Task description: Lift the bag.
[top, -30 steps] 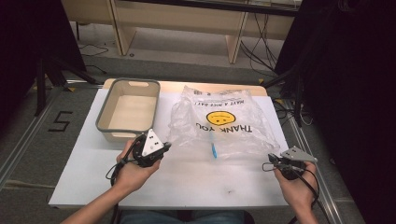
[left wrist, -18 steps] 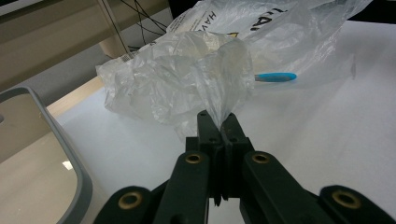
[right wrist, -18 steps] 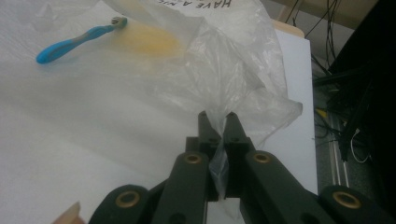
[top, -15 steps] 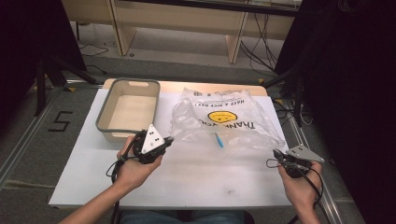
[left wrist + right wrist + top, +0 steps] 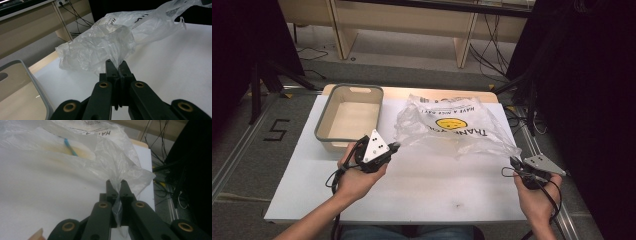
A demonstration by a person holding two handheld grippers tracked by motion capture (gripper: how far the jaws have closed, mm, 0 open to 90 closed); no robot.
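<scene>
We've got the bag (image 5: 457,127) pinched at both near corners now. On the right, our gripper (image 5: 514,162) has drawn back toward the near right corner of the table (image 5: 422,195) over the last second, and the film has followed it, pulled into a long taut point that wasn't there a moment ago. On the left, our other gripper (image 5: 396,145) has barely shifted, sitting just near of the bin (image 5: 324,131).

We read that as the bag being stretched wide, probably to open or flatten it.

In the right gripper view the jaws are closed down to a sliver on a fold of plastic (image 5: 117,186), with a strip of film trailing down between them. In the left gripper view it's the same story: that gripper (image 5: 117,65) is clamped narrow on a gathered peak of bag (image 5: 100,47), which balloons up just beyond.

Farther out, the bag spreads across the middle and far right of the table, smiley print (image 5: 451,123) facing up. Through the film in the right gripper view we see a blue stick (image 5: 70,147) inside. The bin stands far left, apart from the bag.
</scene>
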